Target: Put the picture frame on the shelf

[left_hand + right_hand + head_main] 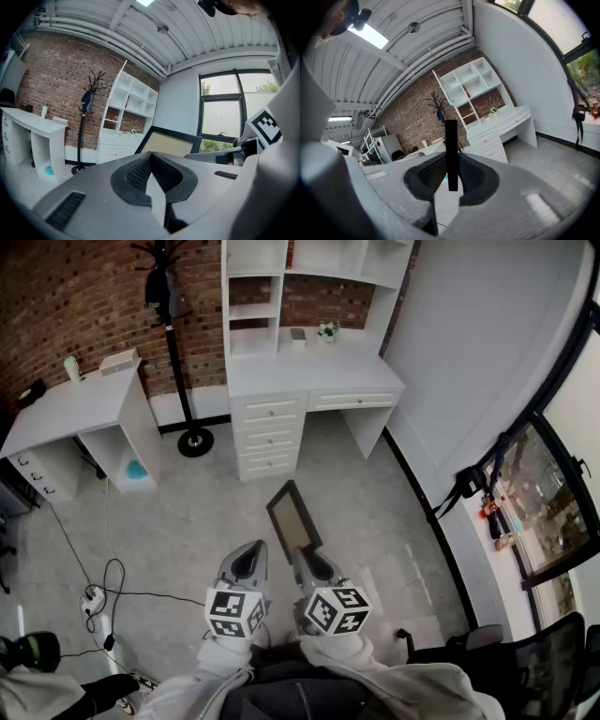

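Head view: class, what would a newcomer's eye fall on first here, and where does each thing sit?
First comes the dark-edged picture frame, gripped by the right gripper and jutting out over the grey floor at the picture's middle. Beyond it, the white desk with shelves stands against the red brick wall, with a black coat stand to its left.

We count:
- one picture frame (293,518)
- two grippers: the left gripper (251,557) and the right gripper (302,557)
- two white desks: the far desk (281,371) and the left desk (66,409)
- one shelf unit (254,311), on the far desk
- one coat stand (172,334), far left
- one small plant (327,331)
- one office chair (539,652), near right
- one power strip (92,598), near left
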